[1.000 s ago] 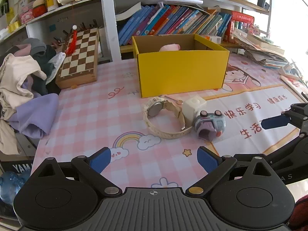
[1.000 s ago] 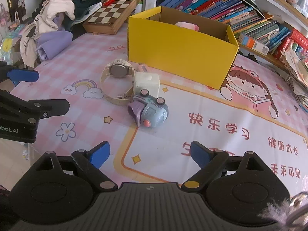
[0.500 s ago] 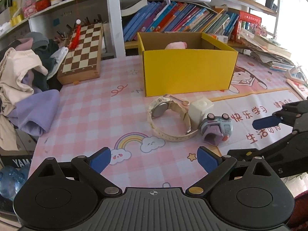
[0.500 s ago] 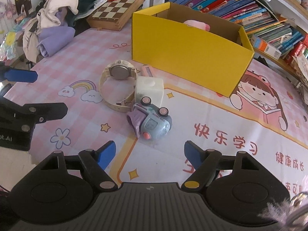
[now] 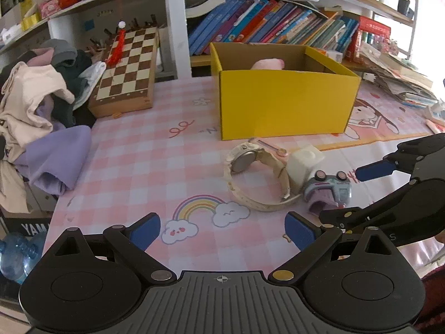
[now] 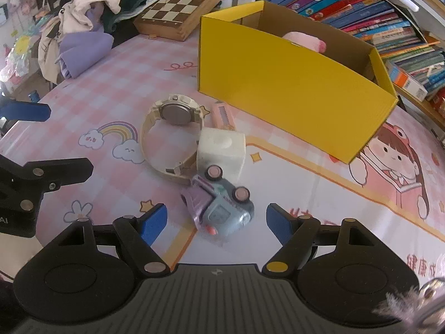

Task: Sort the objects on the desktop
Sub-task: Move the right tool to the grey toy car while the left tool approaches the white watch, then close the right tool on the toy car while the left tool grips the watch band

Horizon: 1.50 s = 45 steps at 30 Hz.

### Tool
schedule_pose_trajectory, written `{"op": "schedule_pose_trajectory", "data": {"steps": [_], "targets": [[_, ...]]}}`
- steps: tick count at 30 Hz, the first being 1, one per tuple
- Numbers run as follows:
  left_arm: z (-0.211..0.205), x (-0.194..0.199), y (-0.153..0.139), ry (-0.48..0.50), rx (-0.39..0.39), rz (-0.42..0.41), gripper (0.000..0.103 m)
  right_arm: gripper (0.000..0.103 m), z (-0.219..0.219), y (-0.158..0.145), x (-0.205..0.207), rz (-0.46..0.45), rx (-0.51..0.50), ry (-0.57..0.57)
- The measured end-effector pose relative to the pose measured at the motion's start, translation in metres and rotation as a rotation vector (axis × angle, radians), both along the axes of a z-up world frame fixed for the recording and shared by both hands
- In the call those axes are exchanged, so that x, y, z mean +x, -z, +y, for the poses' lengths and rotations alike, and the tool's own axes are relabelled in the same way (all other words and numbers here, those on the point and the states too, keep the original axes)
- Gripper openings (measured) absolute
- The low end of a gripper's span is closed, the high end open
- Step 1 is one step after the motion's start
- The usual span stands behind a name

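The right tool (image 6: pixel 217 221), fingers apart, brackets the grey-lilac plastic toy car (image 6: pixel 219 208); it should clamp squarely across the body (left tool (image 5: pixel 222 232) also apart).

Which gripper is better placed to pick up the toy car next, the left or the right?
Right. The open right gripper already has the toy car lined up between its fingers. The left gripper, also open, faces the rainbow print, with the car off to its right.
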State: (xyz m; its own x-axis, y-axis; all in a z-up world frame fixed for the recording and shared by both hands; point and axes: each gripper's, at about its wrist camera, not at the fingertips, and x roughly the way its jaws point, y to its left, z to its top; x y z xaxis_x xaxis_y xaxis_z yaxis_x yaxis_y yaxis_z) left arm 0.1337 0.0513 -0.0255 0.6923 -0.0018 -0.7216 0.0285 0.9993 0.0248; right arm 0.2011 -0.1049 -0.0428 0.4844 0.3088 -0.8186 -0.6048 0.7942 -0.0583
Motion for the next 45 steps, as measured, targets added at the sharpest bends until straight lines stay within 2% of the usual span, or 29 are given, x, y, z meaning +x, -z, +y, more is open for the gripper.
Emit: {"op": "schedule_pose_trajectory", "data": {"steps": [6,8,11,12,13,32,45], "targets": [[0.003,0.005,0.002,-0.017,0.004,0.01,0.098,0.077,0.008,0.005,0.01,0.017,-0.01,-0.03],[0.002,0.005,0.002,-0.019,0.006,0.015,0.098,0.073,0.01,0.008,0.012,0.028,-0.012,-0.037],[0.002,0.006,0.003,-0.02,0.009,0.021,0.098,0.062,0.01,0.011,0.015,0.025,-0.02,-0.031],[0.001,0.006,0.003,-0.02,0.009,0.023,0.098,0.053,0.01,0.011,0.015,0.025,-0.021,-0.026],[0.001,0.007,0.003,-0.018,0.01,0.024,0.098,0.052,0.008,0.011,0.016,0.028,-0.016,-0.023],[-0.023,0.02,0.004,0.028,0.001,0.006,0.098,0.051,-0.028,-0.01,0.007,-0.014,0.022,0.03],[-0.036,0.041,0.009,-0.009,0.022,-0.044,0.095,0.051,-0.056,-0.013,0.014,-0.018,0.009,0.044]]}}
